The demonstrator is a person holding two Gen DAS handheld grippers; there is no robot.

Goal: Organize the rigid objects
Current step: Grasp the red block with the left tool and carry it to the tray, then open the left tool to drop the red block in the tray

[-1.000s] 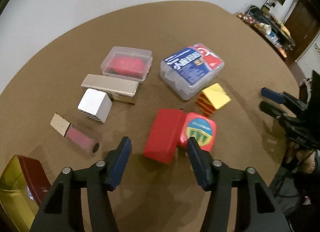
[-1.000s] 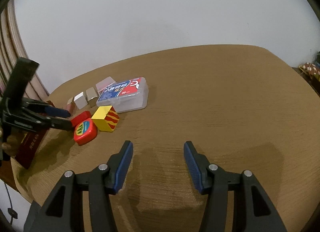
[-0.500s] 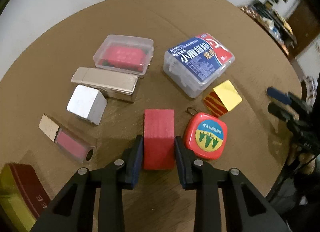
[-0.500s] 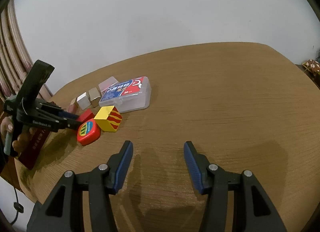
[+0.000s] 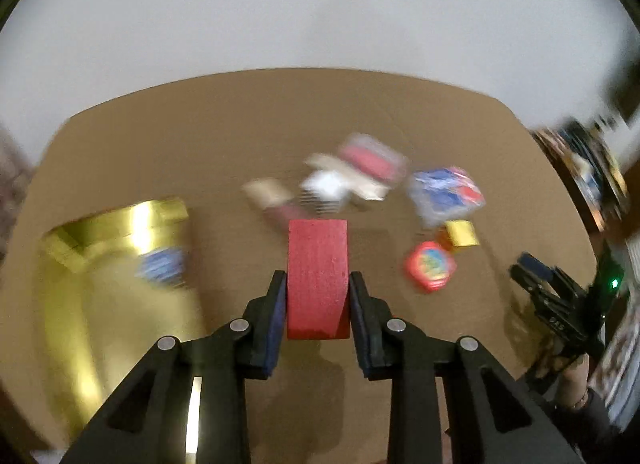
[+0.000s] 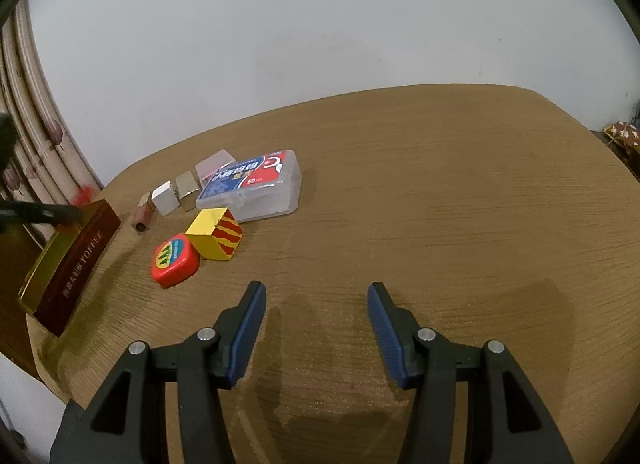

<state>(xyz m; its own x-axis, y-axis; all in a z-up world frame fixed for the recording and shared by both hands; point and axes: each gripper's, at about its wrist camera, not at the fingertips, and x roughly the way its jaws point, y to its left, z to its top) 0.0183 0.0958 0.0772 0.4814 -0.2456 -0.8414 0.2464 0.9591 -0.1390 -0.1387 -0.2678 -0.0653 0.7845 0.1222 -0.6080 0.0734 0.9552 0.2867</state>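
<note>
My left gripper (image 5: 318, 296) is shut on a red block (image 5: 317, 272) and holds it above the brown table, right of an open gold toffee box (image 5: 100, 264). In the right wrist view that box (image 6: 68, 256) sits at the table's left edge, with the left gripper (image 6: 60, 213) blurred above it. My right gripper (image 6: 316, 312) is open and empty over bare table. Ahead-left of it lie a red tape measure (image 6: 175, 260), a yellow and red cube (image 6: 215, 234) and a clear blue-labelled case (image 6: 252, 186).
A silver cube (image 6: 165, 197), a gold block (image 6: 186, 185), a small pink tube (image 6: 143, 217) and a clear lidded box (image 6: 214, 162) stand in a row behind. A curtain (image 6: 36, 144) hangs left. The left wrist view is motion-blurred.
My left gripper closed on the red block, lifted it and swung left toward the gold box. The right gripper stayed open and nearly still.
</note>
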